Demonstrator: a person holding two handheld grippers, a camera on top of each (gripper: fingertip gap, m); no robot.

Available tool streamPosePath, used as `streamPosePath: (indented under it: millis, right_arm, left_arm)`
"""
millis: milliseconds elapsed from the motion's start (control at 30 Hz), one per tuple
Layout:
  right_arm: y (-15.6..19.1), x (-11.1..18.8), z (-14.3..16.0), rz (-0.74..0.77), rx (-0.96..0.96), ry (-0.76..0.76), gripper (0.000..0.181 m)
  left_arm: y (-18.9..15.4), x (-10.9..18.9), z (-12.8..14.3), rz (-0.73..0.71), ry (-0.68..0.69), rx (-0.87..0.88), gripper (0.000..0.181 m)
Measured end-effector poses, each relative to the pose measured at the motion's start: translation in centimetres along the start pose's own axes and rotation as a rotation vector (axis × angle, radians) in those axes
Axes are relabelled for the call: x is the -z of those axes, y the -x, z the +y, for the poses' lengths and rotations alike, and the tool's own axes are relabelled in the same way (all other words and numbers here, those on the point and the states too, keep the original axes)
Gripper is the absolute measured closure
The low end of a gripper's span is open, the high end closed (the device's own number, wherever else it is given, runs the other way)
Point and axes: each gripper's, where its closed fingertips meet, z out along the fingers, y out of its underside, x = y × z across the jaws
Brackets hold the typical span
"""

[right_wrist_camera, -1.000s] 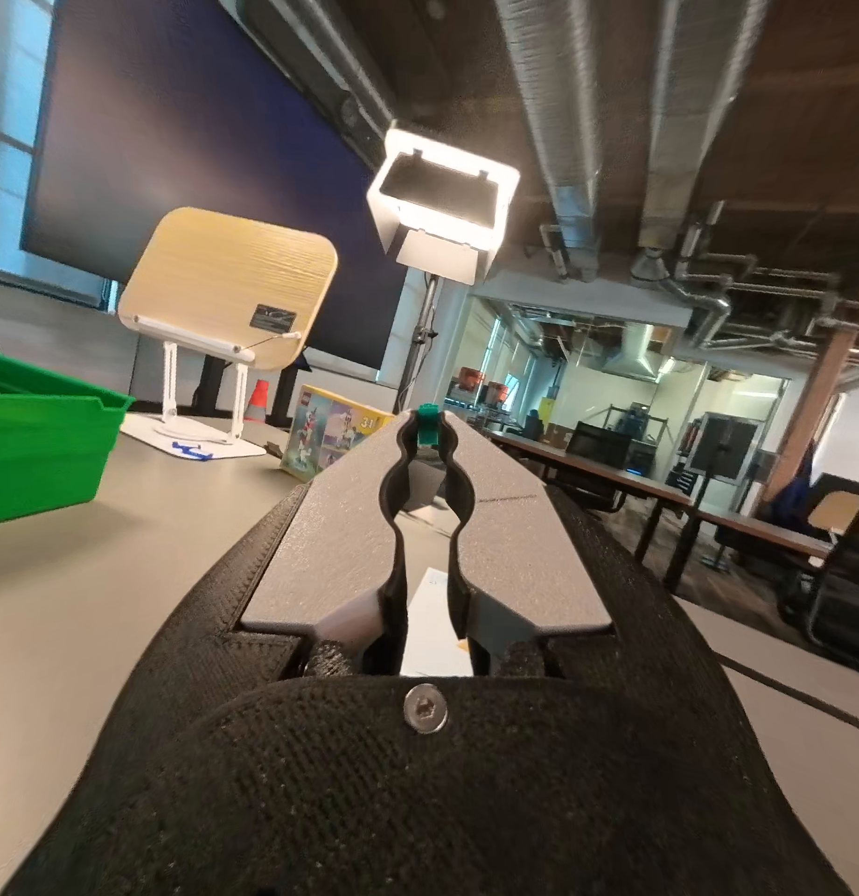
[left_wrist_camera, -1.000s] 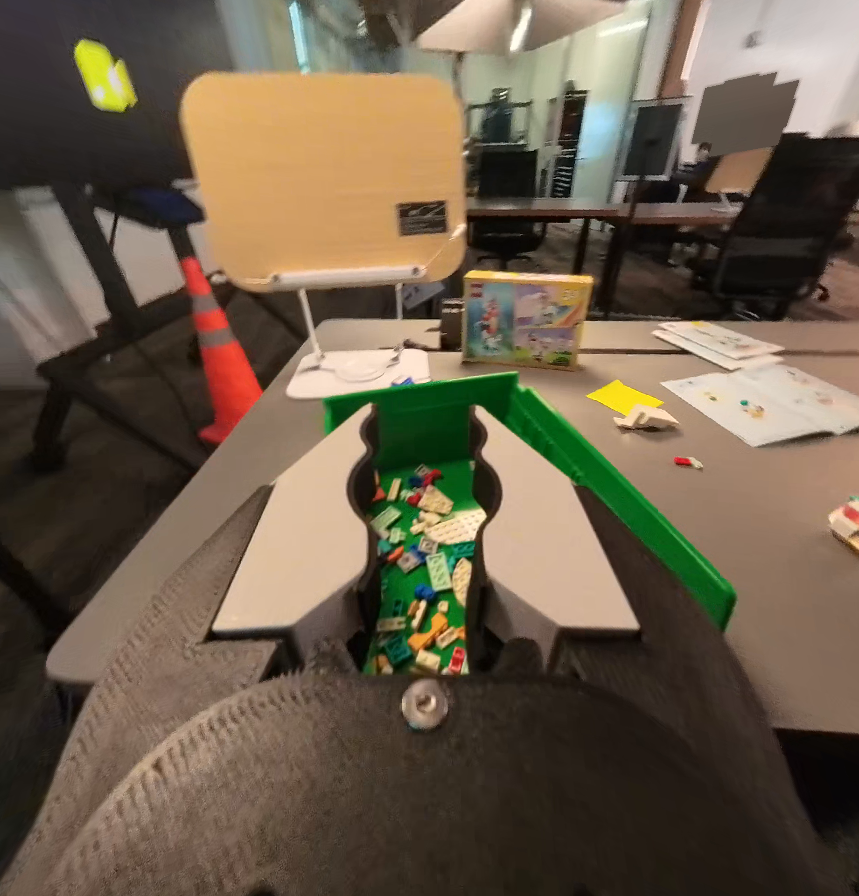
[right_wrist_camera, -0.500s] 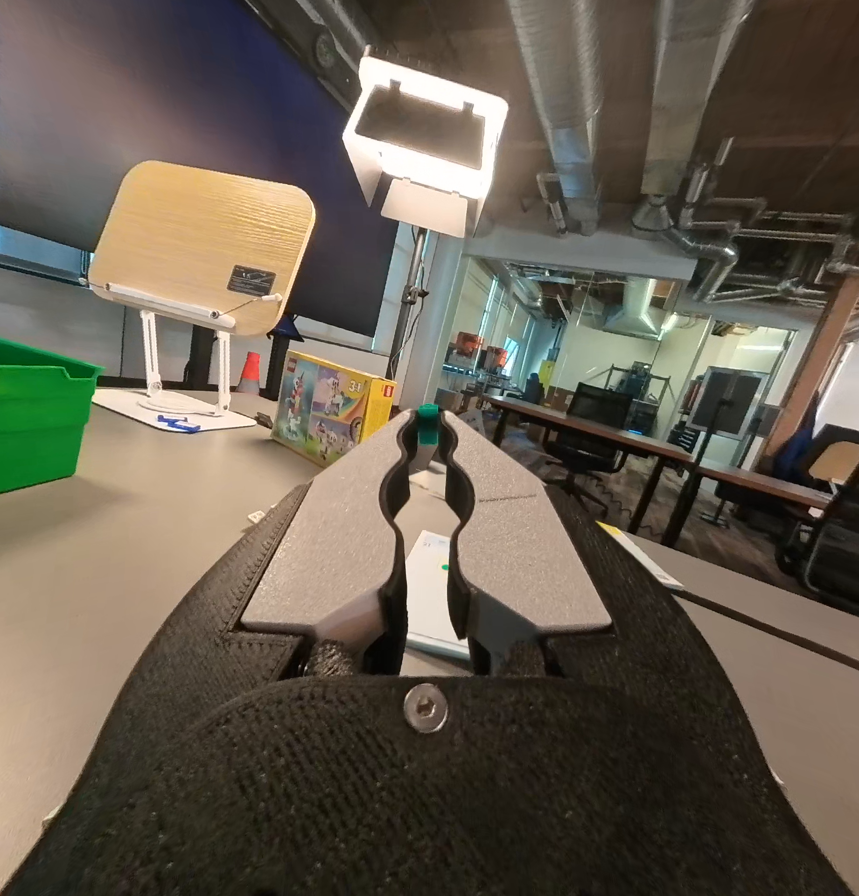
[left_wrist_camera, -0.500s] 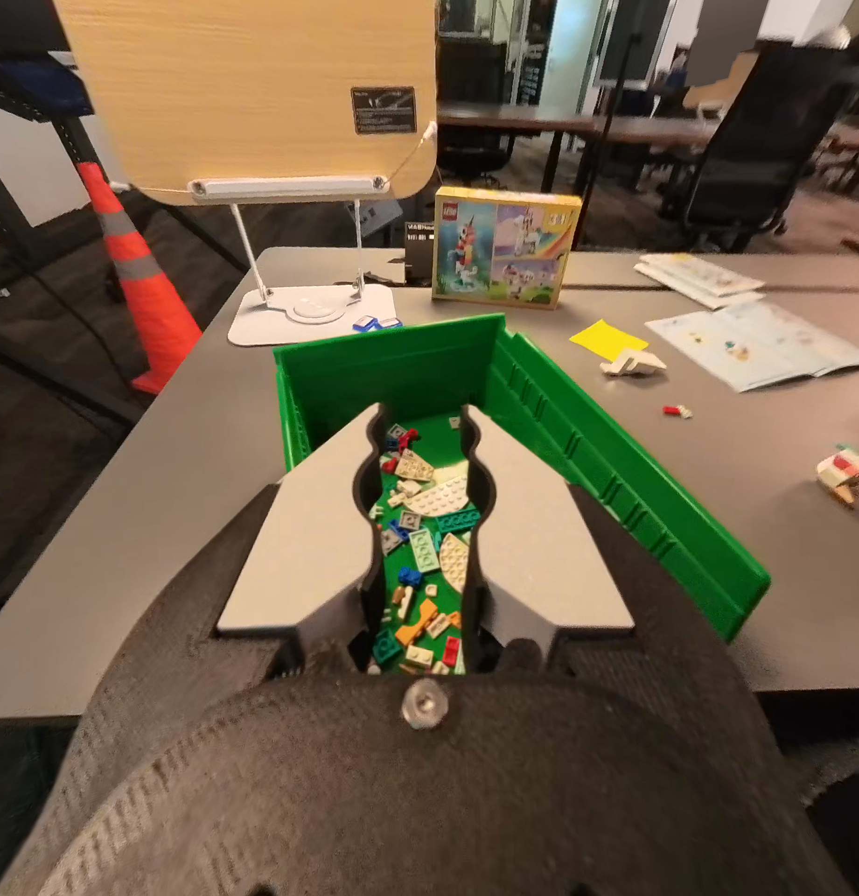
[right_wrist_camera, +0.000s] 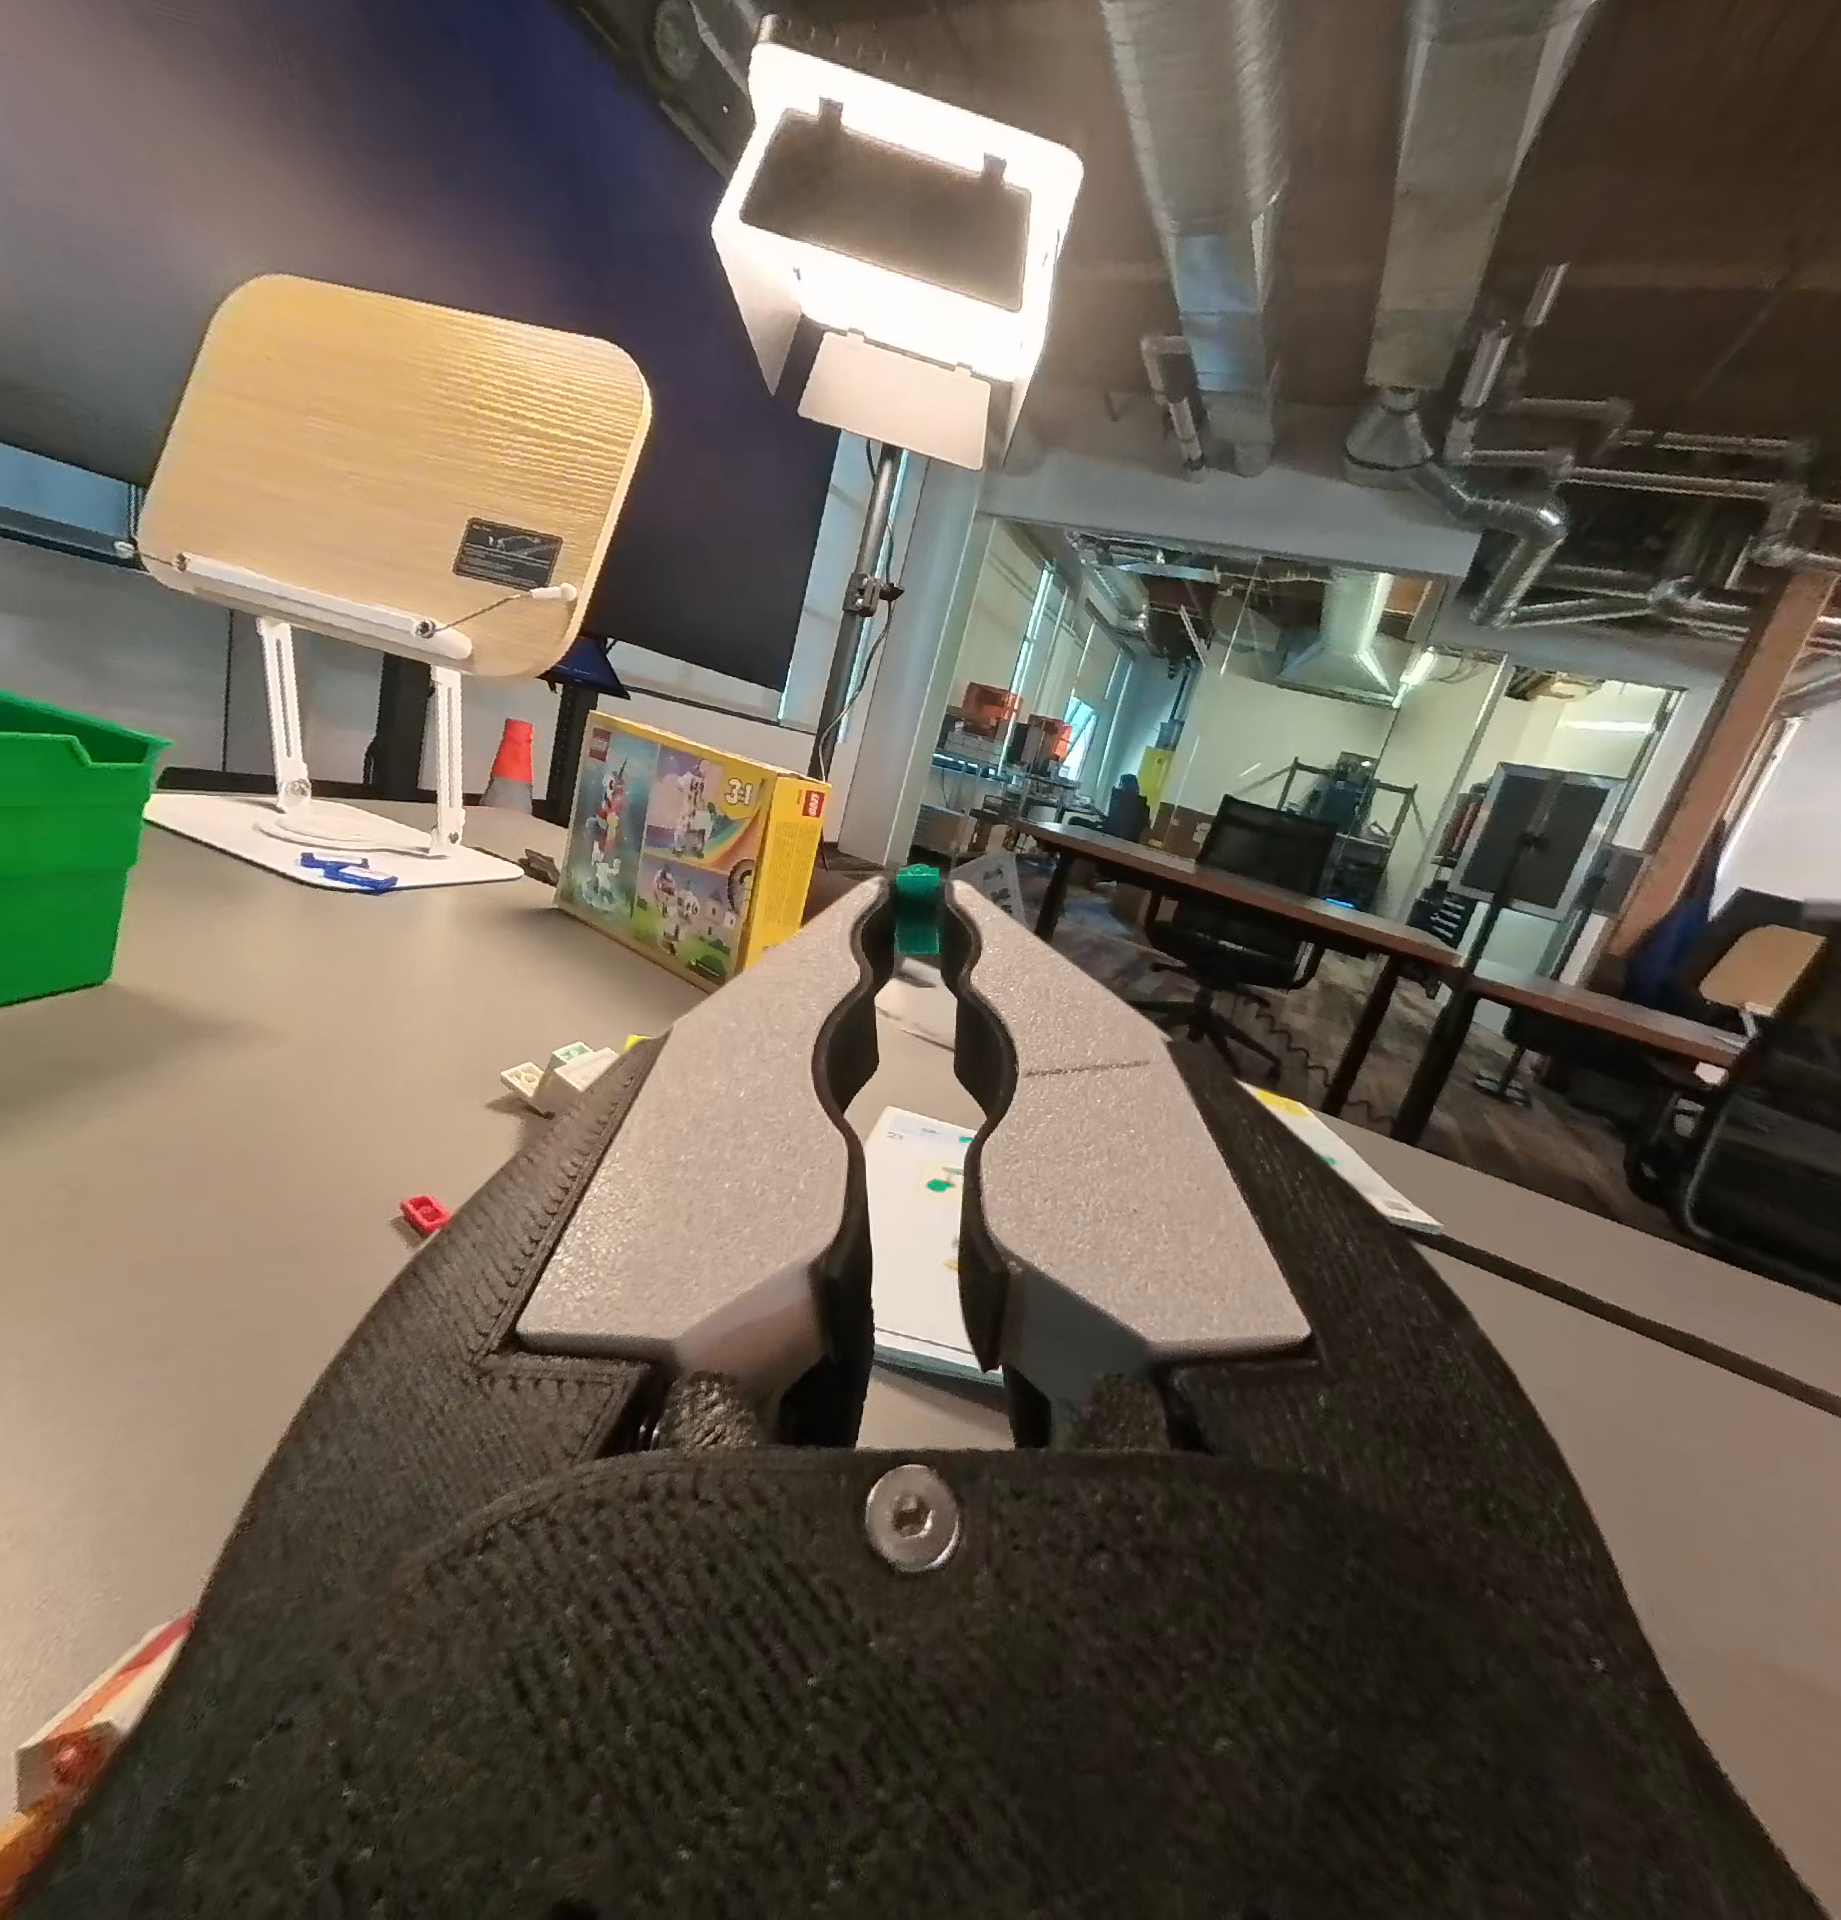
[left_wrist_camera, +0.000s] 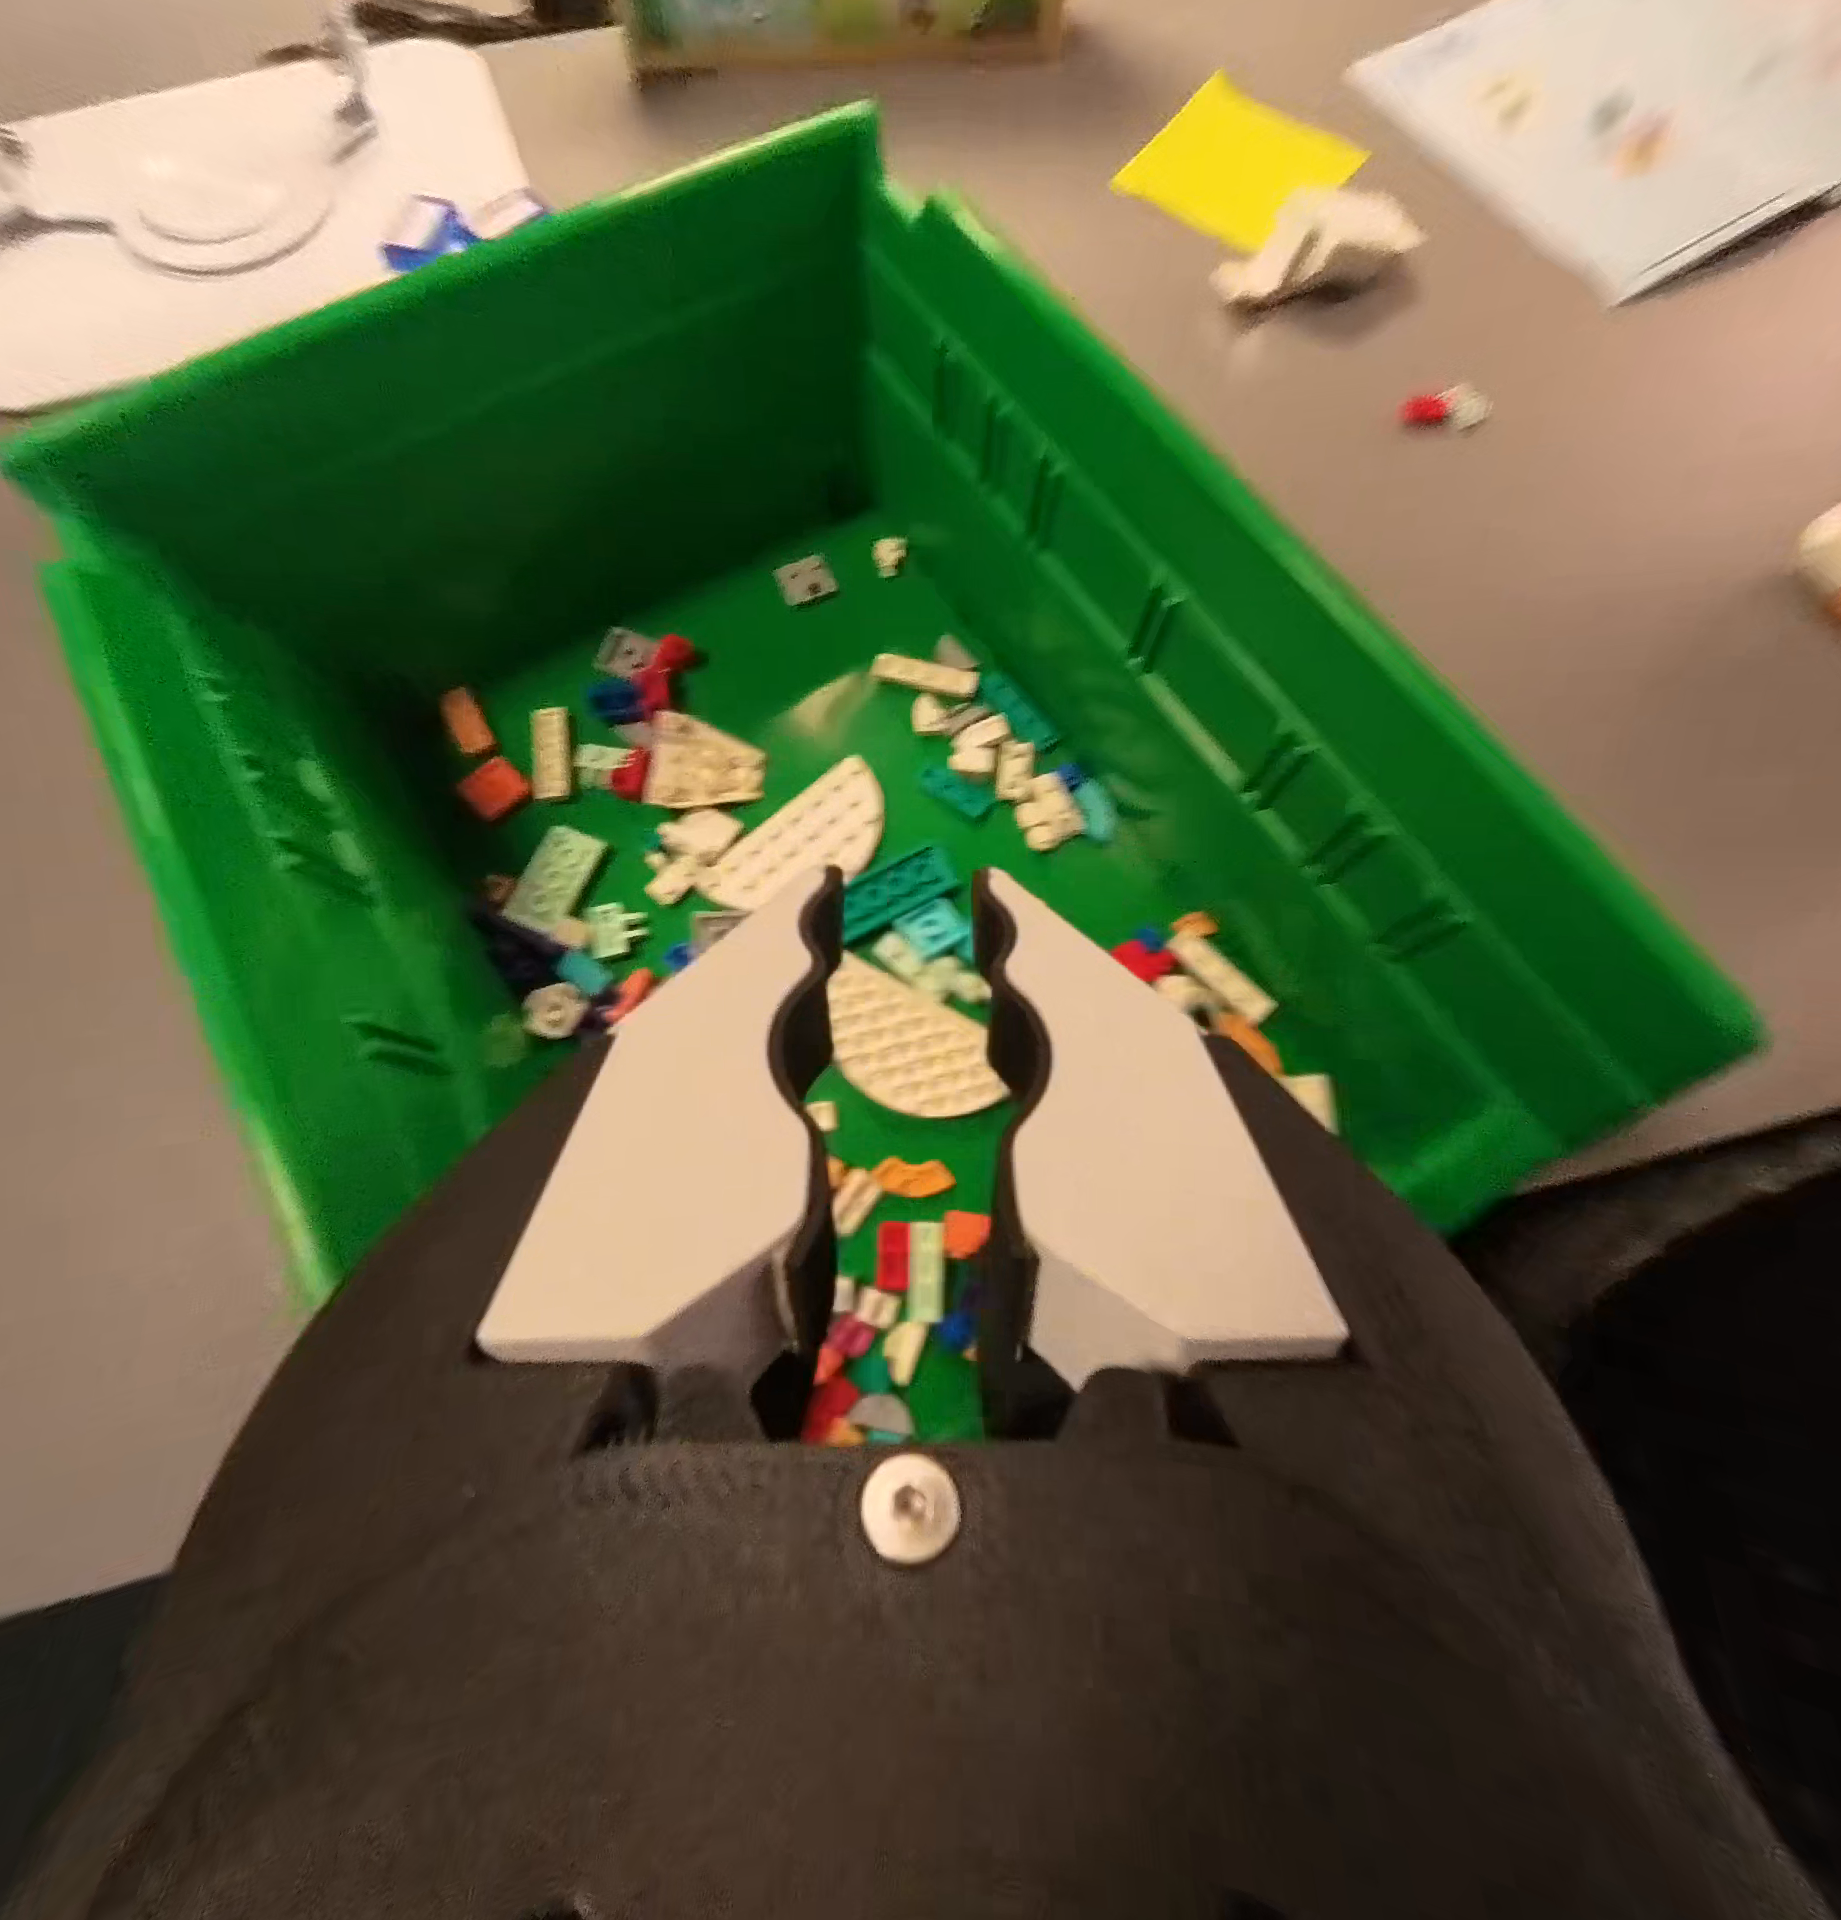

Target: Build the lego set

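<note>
Pinching small green brick (right_wrist_camera: pixel 916 912), right claw (right_wrist_camera: pixel 914 896), ribbed green plastic bin (left_wrist_camera: pixel 1186 665)

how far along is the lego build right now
Early. Done: only a small white sub-assembly and a few stray pieces sit on the table. In hand: the right gripper pinches a small green piece; the left gripper hangs open over the green bin. Left: most bricks lie loose inside it.

A wooden book stand (right_wrist_camera: pixel 391 483) sits on the grey table (right_wrist_camera: pixel 220 1091) below a lit lamp panel (right_wrist_camera: pixel 895 249).
</note>
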Motion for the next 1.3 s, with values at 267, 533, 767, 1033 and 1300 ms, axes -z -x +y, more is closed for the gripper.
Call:
streamPosePath:
  millis: [267, 533, 767, 1033, 1300]
  right_arm:
    - [-0.5, 0.1, 0.1, 0.017, -0.009, 0.000, 0.176]
    - [-0.2, 0.1, -0.1, 0.006, -0.015, -0.007, 0.176]
    - [-0.3, 0.1, -0.1, 0.010, -0.023, -0.005, 0.176]
    - [-0.4, 0.1, -0.2, 0.011, -0.020, -0.008, 0.176]
    - [-0.2, 0.0, 0.1, 0.006, -0.015, -0.001, 0.176]
  left_arm:
    - [5.5, 3.9, -2.4, -0.165, -0.114, 0.088, 0.159]
    - [8.7, 5.2, 0.1, -0.225, 0.015, 0.180, 0.165]
    - [8.0, 3.9, 0.7, -0.181, 0.031, 0.200, 0.166]
    - [7.0, 3.1, 0.2, -0.141, 0.016, 0.191, 0.166]
    - [4.5, 2.2, 0.1, -0.032, 0.044, 0.175, 0.162]
